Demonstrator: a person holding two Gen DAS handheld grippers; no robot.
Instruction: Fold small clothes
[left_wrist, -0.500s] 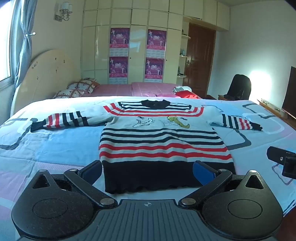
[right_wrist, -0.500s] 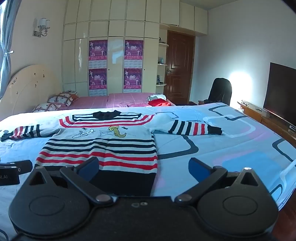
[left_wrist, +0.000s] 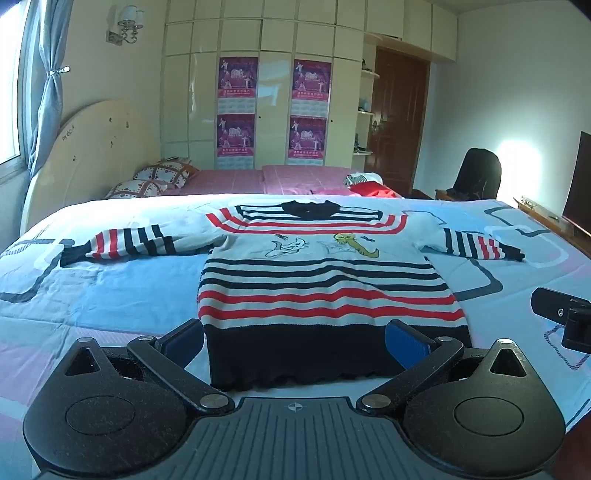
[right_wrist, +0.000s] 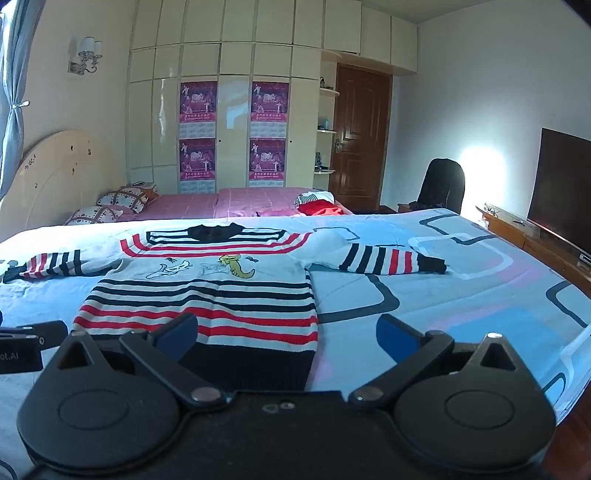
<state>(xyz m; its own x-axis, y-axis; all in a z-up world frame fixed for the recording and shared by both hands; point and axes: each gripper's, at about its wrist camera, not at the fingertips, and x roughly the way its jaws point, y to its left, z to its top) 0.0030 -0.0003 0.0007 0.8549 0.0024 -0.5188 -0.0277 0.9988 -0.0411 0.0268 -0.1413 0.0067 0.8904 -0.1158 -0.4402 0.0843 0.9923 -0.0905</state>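
The sweater (left_wrist: 325, 280) lies flat on the bed (left_wrist: 110, 280), sleeves spread, hem just ahead of both pairs of fingers. Best start, I judge: pinch one sleeve cuff and carry it across the chest without dragging the body. Left fingers (left_wrist: 183, 338) and right fingers (right_wrist: 397, 338) are spread wide, holding nothing.

Both wrist views look low across the bed (left_wrist: 110, 280) from its foot edge toward the wardrobe (right_wrist: 229, 110), sharing the sweater (left_wrist: 325, 288).
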